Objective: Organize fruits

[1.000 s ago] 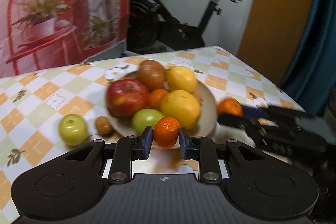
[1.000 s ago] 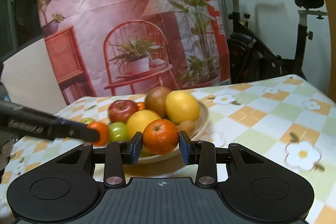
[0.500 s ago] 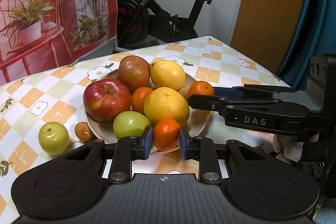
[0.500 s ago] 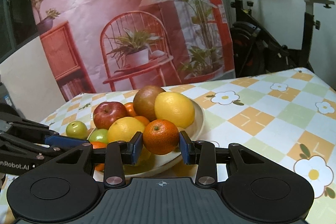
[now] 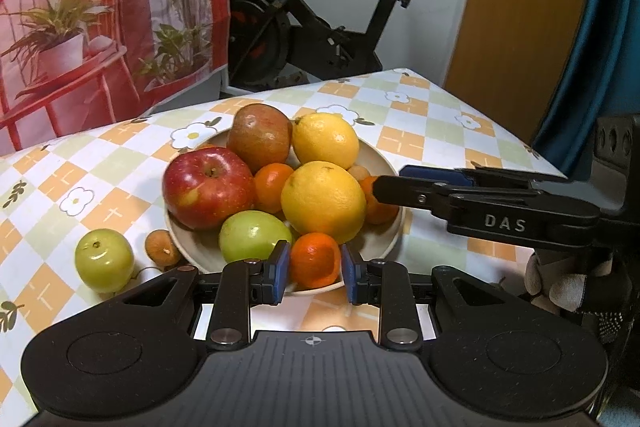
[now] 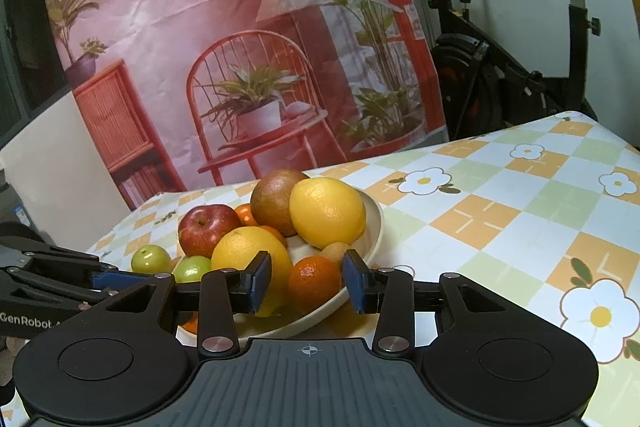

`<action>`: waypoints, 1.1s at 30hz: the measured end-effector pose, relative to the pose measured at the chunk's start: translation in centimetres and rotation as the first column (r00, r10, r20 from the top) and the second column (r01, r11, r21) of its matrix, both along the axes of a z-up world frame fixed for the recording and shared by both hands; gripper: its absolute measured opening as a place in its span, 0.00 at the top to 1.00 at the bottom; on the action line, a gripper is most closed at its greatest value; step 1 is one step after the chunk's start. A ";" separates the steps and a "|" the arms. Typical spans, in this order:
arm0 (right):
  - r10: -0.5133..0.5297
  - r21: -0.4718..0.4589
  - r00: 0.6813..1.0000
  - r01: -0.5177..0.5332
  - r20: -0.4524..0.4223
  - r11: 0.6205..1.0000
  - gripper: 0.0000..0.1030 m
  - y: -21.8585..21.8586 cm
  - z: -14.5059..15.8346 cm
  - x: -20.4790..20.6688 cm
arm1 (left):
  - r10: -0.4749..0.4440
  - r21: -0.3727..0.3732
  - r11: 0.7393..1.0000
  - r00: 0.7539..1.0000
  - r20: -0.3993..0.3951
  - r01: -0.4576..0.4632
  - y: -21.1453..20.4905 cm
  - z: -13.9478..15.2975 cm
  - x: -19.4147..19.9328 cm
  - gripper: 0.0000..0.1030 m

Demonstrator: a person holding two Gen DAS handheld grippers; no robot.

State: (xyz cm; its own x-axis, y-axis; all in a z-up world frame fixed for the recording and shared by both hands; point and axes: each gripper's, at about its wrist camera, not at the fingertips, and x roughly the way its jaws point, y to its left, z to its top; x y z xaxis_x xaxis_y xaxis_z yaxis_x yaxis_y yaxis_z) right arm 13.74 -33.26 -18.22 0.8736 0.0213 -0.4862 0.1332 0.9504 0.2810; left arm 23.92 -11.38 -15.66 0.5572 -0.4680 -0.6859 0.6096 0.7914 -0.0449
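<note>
A cream plate [image 5: 394, 239] [image 6: 376, 223] on the checked tablecloth holds a pile of fruit. At the plate's near rim my left gripper [image 5: 314, 273] is shut on a small mandarin [image 5: 314, 265]. My right gripper [image 6: 308, 281] [image 5: 390, 181] reaches in from the plate's right side. Its jaws are opening, and a second mandarin [image 6: 314, 283] [image 5: 380, 209] sits on the plate between the pads with a gap on the left. In the right wrist view the left gripper [image 6: 100, 279] shows low at the left.
The plate also holds a red apple [image 5: 208, 187], two yellow citrus fruits [image 5: 324, 201], a brownish apple [image 5: 260, 137] and a green apple [image 5: 252, 235]. Left of it on the cloth lie another green apple [image 5: 104, 259] and a small brown fruit [image 5: 162, 247]. An exercise bike stands behind.
The right gripper came in over the plate's right side, and its pads have spread away from its mandarin. The left gripper keeps its hold at the plate's near rim.
</note>
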 end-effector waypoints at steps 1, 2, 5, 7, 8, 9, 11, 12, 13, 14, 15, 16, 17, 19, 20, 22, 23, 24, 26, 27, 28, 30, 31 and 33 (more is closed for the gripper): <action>-0.001 0.003 1.000 0.001 0.003 1.000 0.63 0.0 0.0 -0.1 | 0.009 -0.005 1.000 1.000 0.000 -0.009 0.1 0.1 0.0 0.71; -0.002 0.005 1.000 0.002 0.005 1.000 0.63 0.0 0.0 -0.2 | 0.017 -0.011 1.000 1.000 0.001 -0.017 0.3 0.2 0.0 0.71; -0.005 0.009 1.000 0.005 0.010 1.000 0.63 0.0 0.0 -0.3 | 0.057 -0.039 0.998 0.998 0.005 -0.057 1.2 0.7 -0.2 0.71; -0.007 0.012 1.000 0.006 0.013 1.000 0.63 -0.1 0.0 -0.3 | 0.089 -0.051 0.995 0.996 0.012 -0.089 2.2 1.3 -0.1 0.71; -0.008 0.013 1.000 0.007 0.015 1.000 0.63 -0.1 0.0 -0.3 | 0.107 -0.053 0.993 0.994 0.016 -0.106 2.8 1.5 0.0 0.71; -0.010 0.013 1.000 0.010 0.019 1.000 0.63 -0.1 0.0 -0.4 | 0.127 -0.056 0.990 0.992 0.021 -0.126 3.4 1.8 0.2 0.71; -0.017 0.016 0.999 0.017 0.033 1.000 0.63 -0.2 0.1 -0.6 | 0.170 -0.060 0.984 0.985 0.028 -0.168 4.9 2.6 0.8 0.71; -0.022 0.019 0.999 0.022 0.034 1.000 0.63 -0.3 0.1 -0.6 | 0.192 -0.061 0.980 0.981 0.031 -0.190 5.6 2.9 1.1 0.71; -0.027 0.021 0.999 0.026 0.035 0.999 0.63 -0.3 0.1 -0.7 | 0.215 -0.063 0.975 0.976 0.036 -0.212 6.5 3.4 1.5 0.71; -0.029 0.021 0.999 0.028 0.035 0.999 0.63 -0.3 0.1 -0.7 | 0.234 -0.066 0.971 0.971 0.041 -0.232 7.2 3.8 1.7 0.71; -0.031 0.019 0.999 0.030 0.033 0.999 0.63 -0.3 0.1 -0.7 | 0.254 -0.071 0.965 0.966 0.046 -0.251 8.1 4.1 2.0 0.71; -0.033 0.016 0.999 0.032 0.033 0.999 0.63 -0.2 0.1 -0.7 | 0.274 -0.073 0.960 0.960 0.048 -0.271 8.8 4.5 2.3 0.71; -0.033 0.010 0.999 0.032 0.032 0.999 0.63 -0.1 0.1 -0.8 | 0.292 -0.073 0.955 0.955 0.049 -0.289 9.6 4.7 2.6 0.71; -0.030 0.000 0.999 0.030 0.025 1.000 0.63 0.0 0.1 -0.7 | 0.328 -0.070 0.943 0.944 0.048 -0.324 10.9 5.0 3.2 0.71; -0.030 -0.003 0.999 0.030 0.022 1.000 0.63 0.0 0.2 -0.7 | 0.342 -0.070 0.938 0.939 0.046 -0.338 11.4 5.1 3.5 0.71; -0.036 -0.005 0.999 0.036 0.015 0.999 0.63 0.0 0.2 -0.5 | 0.356 -0.070 0.933 0.934 0.041 -0.353 12.3 5.1 4.0 0.70; -0.042 -0.005 0.999 0.042 0.012 0.999 0.63 0.0 0.2 -0.5 | 0.356 -0.067 0.933 0.934 0.039 -0.353 12.4 5.1 4.2 0.68; -0.049 -0.007 0.999 0.049 0.008 0.999 0.63 0.0 0.2 -0.5 | 0.353 -0.065 0.934 0.935 0.037 -0.350 12.5 5.0 4.3 0.66; -0.069 -0.010 0.998 0.069 -0.008 0.998 0.63 0.0 0.3 -0.3 | 0.339 -0.062 0.939 0.940 0.032 -0.337 12.5 4.7 4.3 0.60; -0.078 -0.012 0.997 0.078 -0.017 0.997 0.63 0.1 0.4 -0.2 | 0.329 -0.062 0.943 0.944 0.029 -0.327 12.4 4.6 4.4 0.60; -0.088 -0.009 0.996 0.087 -0.024 0.996 0.63 0.1 0.5 -0.2 | 0.317 -0.062 0.947 0.948 0.025 -0.315 12.4 4.4 4.3 0.60; -0.100 0.003 0.995 0.100 -0.030 0.995 0.63 0.2 0.8 -0.5 | 0.296 -0.059 0.954 0.955 0.020 -0.295 12.2 3.8 4.5 0.60; -0.104 0.009 0.994 0.104 -0.034 0.995 0.63 0.2 0.9 -0.6 | 0.285 -0.056 0.957 0.958 0.017 -0.284 12.0 3.4 4.6 0.59; -0.108 0.018 0.993 0.109 -0.049 0.994 0.63 0.4 1.1 -0.8 | 0.255 -0.048 0.966 0.967 0.008 -0.254 11.4 2.7 5.0 0.54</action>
State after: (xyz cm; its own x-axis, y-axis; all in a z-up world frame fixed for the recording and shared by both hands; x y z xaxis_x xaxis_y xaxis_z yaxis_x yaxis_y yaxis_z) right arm 12.93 -32.87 -17.14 0.8470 -0.0624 -0.5279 0.2493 0.9237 0.2909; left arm 28.90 0.05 -12.95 0.6712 -0.3405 -0.6584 0.3893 0.9178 -0.0777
